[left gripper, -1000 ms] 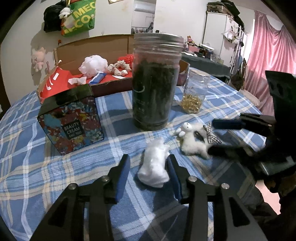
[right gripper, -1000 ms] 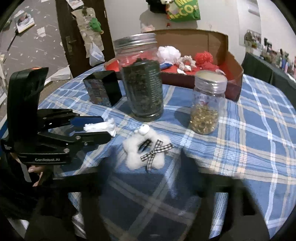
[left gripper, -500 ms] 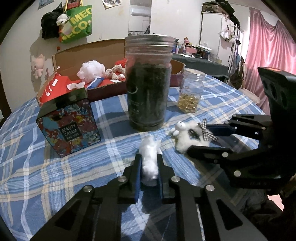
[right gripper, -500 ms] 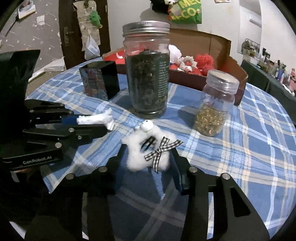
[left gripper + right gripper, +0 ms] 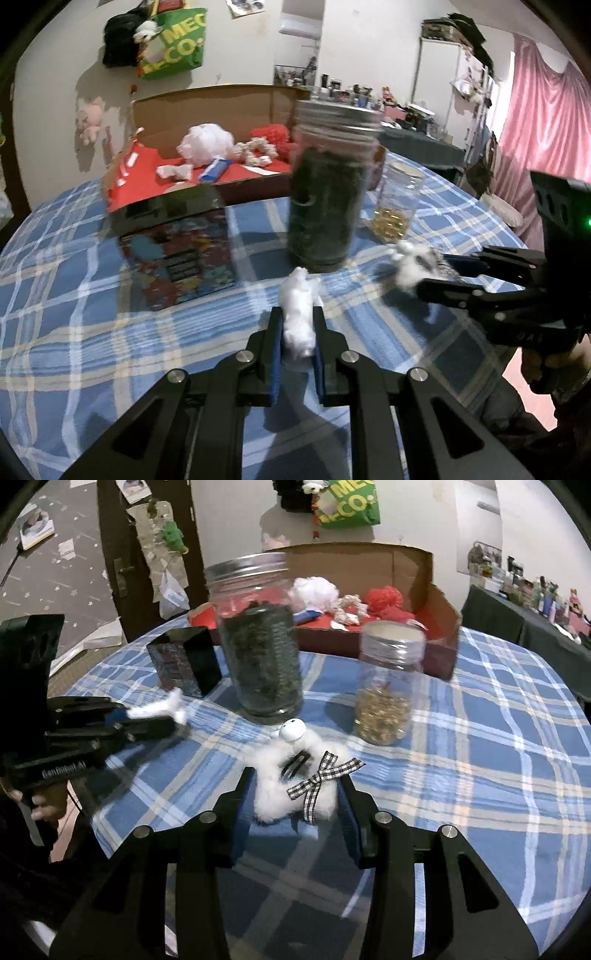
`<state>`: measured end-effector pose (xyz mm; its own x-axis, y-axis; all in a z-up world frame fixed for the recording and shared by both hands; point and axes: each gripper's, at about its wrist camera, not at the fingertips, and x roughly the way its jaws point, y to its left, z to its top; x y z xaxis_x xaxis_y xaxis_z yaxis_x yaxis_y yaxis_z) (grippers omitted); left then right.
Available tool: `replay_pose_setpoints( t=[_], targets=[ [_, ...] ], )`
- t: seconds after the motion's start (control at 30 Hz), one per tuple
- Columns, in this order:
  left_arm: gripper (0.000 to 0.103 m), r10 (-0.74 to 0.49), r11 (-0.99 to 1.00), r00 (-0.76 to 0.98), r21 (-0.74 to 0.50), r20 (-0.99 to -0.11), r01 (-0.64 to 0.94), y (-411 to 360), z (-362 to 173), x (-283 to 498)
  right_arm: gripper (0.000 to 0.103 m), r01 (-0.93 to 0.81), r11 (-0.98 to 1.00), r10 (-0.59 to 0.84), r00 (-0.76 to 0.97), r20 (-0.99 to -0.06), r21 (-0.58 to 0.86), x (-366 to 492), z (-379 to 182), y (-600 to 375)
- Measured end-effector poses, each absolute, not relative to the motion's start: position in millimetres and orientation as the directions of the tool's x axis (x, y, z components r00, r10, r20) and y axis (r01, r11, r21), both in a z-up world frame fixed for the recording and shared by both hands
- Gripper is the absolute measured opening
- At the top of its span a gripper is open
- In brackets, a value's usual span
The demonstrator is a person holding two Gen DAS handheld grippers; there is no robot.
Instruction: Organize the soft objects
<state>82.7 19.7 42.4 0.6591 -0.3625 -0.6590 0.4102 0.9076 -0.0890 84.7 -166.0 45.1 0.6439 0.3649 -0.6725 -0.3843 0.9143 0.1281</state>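
Over the checked tablecloth (image 5: 74, 332), our left gripper (image 5: 298, 325) pinches a white cotton wad (image 5: 299, 314). Our right gripper (image 5: 295, 794) squeezes a fluffy toy sheep (image 5: 291, 775). We read "GenRobot.AI" on the left gripper and "MEC" on the green bag (image 5: 173, 44).

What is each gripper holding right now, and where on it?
Left gripper: cotton wad, pinched at its lower half. Right gripper: fluffy sheep toy, clamped across its body.

Motion blur smears the tall jar (image 5: 330, 192) and the tin (image 5: 177, 254) in the left wrist view, leaving the tin's label unreadable. The plush (image 5: 413, 264) is blurred there too, its rear hidden behind the right claw (image 5: 439, 271).
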Motion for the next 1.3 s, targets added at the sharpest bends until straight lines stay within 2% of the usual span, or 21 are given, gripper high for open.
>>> replay_pose_setpoints(
  t=[0.8,1.3],
  targets=[
    [0.015,-0.182,0.981,0.689,-0.085,-0.701,0.172,110.8,41.1,102.0,0.04,-0.234,0.964,0.257,0.669,-0.698,0.13,95.6,50.9,-228.6],
    [0.015,-0.178,0.981,0.692,-0.068,-0.7,0.183,136.1,50.7,141.6,0.04,-0.186,0.976,0.211,0.675,-0.707,0.115,130.6,65.3,-255.5]
  ],
)
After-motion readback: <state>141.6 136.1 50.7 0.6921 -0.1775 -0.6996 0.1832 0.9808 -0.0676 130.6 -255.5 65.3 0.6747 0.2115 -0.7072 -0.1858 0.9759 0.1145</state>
